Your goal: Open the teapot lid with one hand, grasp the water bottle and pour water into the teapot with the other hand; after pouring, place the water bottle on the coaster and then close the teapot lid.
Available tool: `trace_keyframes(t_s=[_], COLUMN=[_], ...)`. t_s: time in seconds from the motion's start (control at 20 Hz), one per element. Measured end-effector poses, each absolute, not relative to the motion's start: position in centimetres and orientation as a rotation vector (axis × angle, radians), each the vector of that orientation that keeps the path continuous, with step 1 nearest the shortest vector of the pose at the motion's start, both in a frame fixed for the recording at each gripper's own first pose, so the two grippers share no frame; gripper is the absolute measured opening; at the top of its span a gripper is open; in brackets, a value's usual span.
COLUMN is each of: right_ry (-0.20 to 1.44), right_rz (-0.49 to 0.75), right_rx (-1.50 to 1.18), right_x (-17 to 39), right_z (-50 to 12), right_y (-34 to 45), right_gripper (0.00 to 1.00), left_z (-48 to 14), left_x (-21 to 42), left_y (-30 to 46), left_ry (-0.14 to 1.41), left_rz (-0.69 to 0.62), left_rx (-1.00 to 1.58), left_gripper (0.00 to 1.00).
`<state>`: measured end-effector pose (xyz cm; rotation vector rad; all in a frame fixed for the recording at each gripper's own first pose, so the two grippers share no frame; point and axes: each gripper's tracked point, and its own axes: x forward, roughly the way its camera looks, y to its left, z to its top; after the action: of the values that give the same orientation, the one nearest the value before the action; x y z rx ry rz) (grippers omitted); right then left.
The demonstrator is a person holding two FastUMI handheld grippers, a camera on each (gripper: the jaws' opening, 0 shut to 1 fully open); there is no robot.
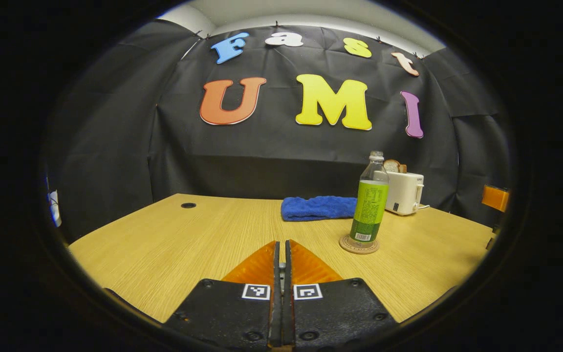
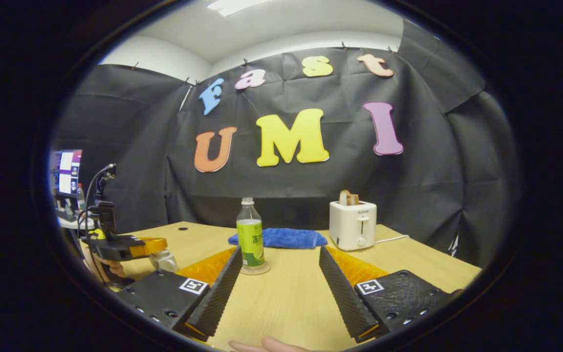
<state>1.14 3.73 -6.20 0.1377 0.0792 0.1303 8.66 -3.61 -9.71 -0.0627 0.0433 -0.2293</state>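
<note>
The water bottle [image 1: 370,200], clear with a green label and no cap, stands upright on a round coaster [image 1: 358,244] right of centre on the wooden table. My left gripper [image 1: 281,243] is shut with nothing in it, low over the table, left of the bottle and nearer than it. In the right gripper view the bottle [image 2: 250,238] and coaster [image 2: 255,269] stand just beyond my open right gripper [image 2: 280,252], close to its left finger. The left gripper [image 2: 127,247] hangs at far left in a hand. A small pale rounded thing [image 2: 164,260] sits under it, too hidden to identify.
A folded blue towel [image 1: 318,208] lies behind the bottle. A white toaster [image 1: 403,191] with bread in it stands at the back right, its cord trailing off. The table [image 1: 164,244] has a cable hole [image 1: 188,205] at back left. A monitor [image 2: 66,178] glows outside the booth.
</note>
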Motion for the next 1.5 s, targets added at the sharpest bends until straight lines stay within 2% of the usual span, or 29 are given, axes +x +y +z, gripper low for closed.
trace_keyframes(t_s=[0.15,0.25,0.3,0.35,0.4,0.45,0.5,0.6,1.05,1.2,1.25,1.5], right_ry=[0.075,0.077,0.080,0.085,0.089,0.091,0.088,0.086,0.090,0.065,0.063,0.054], right_rz=[0.142,0.148,0.146,0.146,0.148,0.145,0.142,0.136,0.119,0.090,0.085,0.048], right_rx=[0.138,0.135,0.136,0.133,0.130,0.125,0.118,0.104,0.028,0.012,0.018,0.041], right_x=[1.0,0.8,0.8,0.8,0.7,0.7,0.7,0.6,-1.4,-2.4,-2.6,-4.3], right_z=[-6.0,-6.0,-5.9,-5.9,-6.0,-5.9,-5.9,-5.7,-3.2,-1.4,-1.0,1.3], right_y=[4.3,4.5,4.6,4.6,4.8,4.7,4.6,4.5,4.3,3.8,3.7,2.2], right_gripper=[0.94,0.94,0.94,0.94,0.94,0.94,0.94,0.94,0.94,0.92,0.96,0.94], left_z=[-9.6,-9.4,-9.1,-8.8,-8.7,-8.3,-7.6,-5.6,-0.3,1.1,1.2,2.0], left_x=[8.5,8.3,8.4,8.2,7.9,7.6,7.1,6.4,1.0,-0.5,-0.9,-3.3], left_y=[-3.8,-3.8,-4.2,-4.3,-4.7,-5.1,-5.1,-4.9,-6.6,-6.2,-5.9,-5.6], left_ry=[0.045,0.049,0.049,0.048,0.050,0.051,0.041,0.005,-0.021,-0.030,-0.021,0.015], left_rz=[-0.226,-0.218,-0.218,-0.215,-0.220,-0.224,-0.220,-0.195,-0.192,-0.147,-0.125,-0.104], left_rx=[-0.061,-0.054,-0.047,-0.036,-0.025,-0.017,-0.012,-0.005,-0.018,0.005,0.012,-0.011], left_gripper=[0.07,0.13,0.32,0.37,0.48,0.52,0.81,1.00,1.00,0.99,0.99,1.00])
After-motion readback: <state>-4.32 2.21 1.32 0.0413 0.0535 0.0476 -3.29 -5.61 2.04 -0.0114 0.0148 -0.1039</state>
